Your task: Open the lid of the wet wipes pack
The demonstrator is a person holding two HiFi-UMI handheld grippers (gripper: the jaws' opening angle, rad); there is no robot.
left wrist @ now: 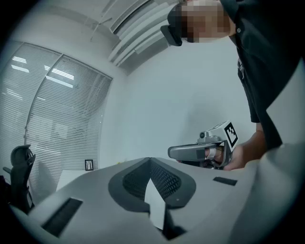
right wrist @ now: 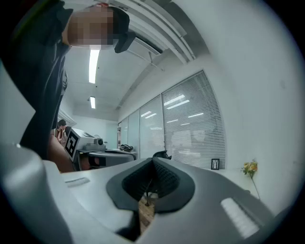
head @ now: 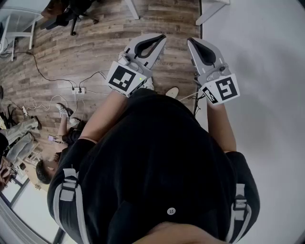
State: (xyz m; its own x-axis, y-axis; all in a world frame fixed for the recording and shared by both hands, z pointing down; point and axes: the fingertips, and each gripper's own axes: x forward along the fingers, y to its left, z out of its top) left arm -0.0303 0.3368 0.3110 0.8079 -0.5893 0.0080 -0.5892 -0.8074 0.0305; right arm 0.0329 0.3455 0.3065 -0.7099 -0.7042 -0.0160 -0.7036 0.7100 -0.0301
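Closest under the head cam, a person's black shirt (head: 162, 162) fills the lower frame; both bare forearms reach fwd from it; L gripper (head: 163, 37) and R gripper (head: 191, 42) are held level, side by side, near each other but not touching, each w/ its marker cube at the wrist end; L gripper hangs over the wood floor (head: 95, 43); R gripper sits over the left edge of the white desk (head: 257, 57); L claw is closed, tips meeting, nothing between them; R claw likewise closed on nothing; each gripper view shows the other gripper off to one side w/ a hand round it; wet wipes pack: no view shows it, so its place can't be told.

Further off on the floor, a power strip (head: 78, 89) lies w/ cables trailing toward the top-left; a seated person (head: 43, 171) is at the frame's lower left; an office chair (head: 71, 14) stands at the top left; farthest, per the gripper views, window blinds (left wrist: 57, 109), a small picture frame (left wrist: 89, 165) and yellow flowers (right wrist: 249, 167) line a pale wall.
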